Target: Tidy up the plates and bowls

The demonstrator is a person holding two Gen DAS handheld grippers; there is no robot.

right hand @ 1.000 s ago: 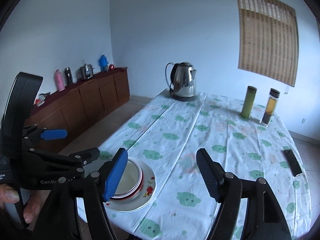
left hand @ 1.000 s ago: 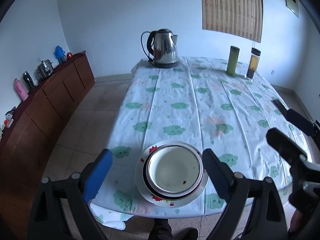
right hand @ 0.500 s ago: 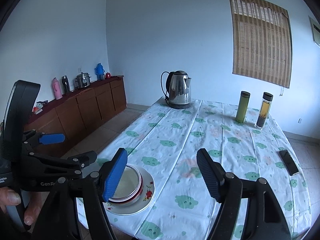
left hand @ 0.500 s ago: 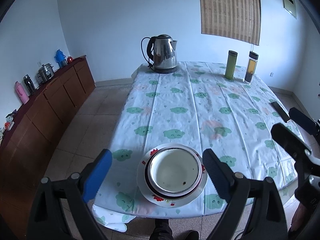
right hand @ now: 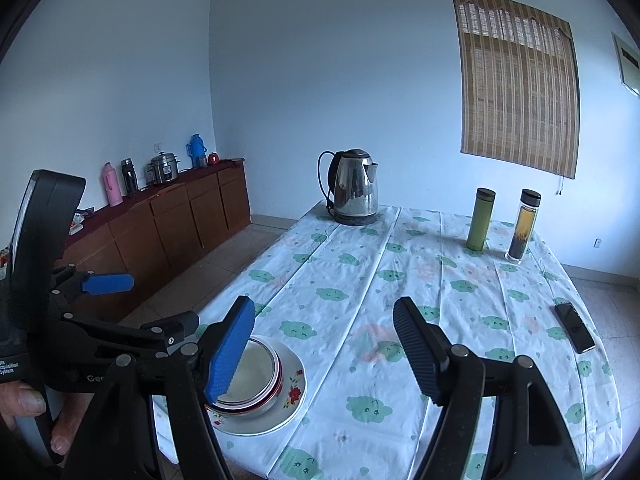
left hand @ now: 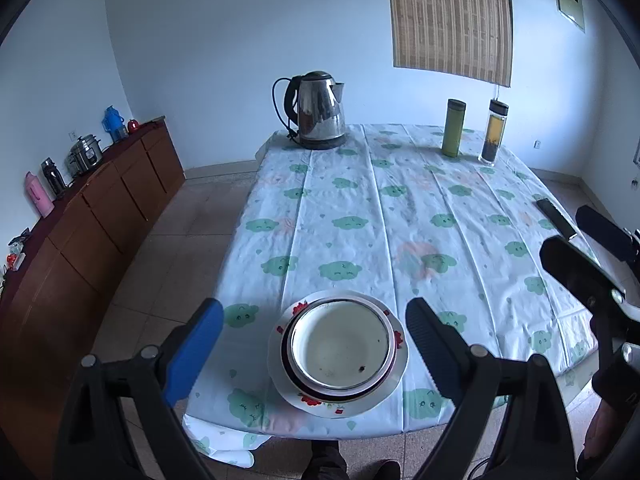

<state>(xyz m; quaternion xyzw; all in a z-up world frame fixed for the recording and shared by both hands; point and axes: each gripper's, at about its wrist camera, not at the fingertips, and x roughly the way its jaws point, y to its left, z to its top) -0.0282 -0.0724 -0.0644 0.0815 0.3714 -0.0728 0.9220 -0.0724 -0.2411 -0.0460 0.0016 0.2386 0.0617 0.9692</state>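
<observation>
My view has tipped up since before; both my claws, left (left hand: 314,336) and right (right hand: 324,344), gape empty above the round glossy white bowl (left hand: 340,350) nested on the flowered plate (left hand: 396,376).

Kettle (left hand: 318,110) at table's far end w/ green flask (left hand: 454,127), tea bottle (left hand: 495,131); phone (right hand: 574,327) near edge.

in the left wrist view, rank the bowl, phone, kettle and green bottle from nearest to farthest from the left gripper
1. Bowl: between the open left gripper fingers, stacked on the plate.
2. Phone: right edge, mid-table.
3. Kettle, far left, and green bottle, far right: too close to call.
</observation>
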